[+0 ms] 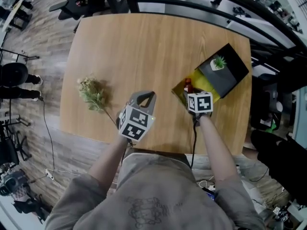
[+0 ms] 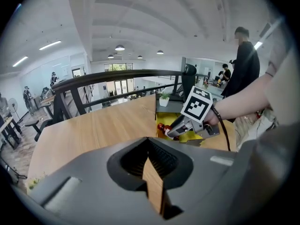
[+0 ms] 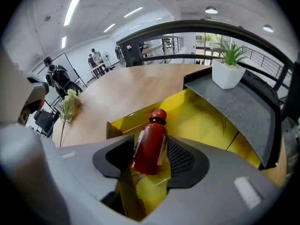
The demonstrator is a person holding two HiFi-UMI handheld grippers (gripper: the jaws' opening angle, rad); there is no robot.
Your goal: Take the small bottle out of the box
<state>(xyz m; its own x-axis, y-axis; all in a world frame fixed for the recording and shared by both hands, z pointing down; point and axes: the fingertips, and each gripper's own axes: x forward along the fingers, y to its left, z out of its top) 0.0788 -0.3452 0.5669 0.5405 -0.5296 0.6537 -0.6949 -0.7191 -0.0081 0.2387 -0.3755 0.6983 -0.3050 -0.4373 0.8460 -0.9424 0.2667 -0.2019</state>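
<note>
The small red plastic bottle (image 3: 150, 144) leans inside the open yellow cardboard box (image 3: 201, 121), between the wide-spread jaws of the right hand-held gripper (image 3: 150, 161). Left of the box, the left hand-held gripper (image 2: 151, 165) hovers above the wooden tabletop (image 1: 144, 47), its jaws together and empty.

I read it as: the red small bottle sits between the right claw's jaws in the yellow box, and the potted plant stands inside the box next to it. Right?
Not quite. The potted plant stands on the box's open grey lid, not inside the box; the right gripper view shows it. The rest holds: the red small bottle lies in the yellow box, between the jaws of the right claw.
</note>
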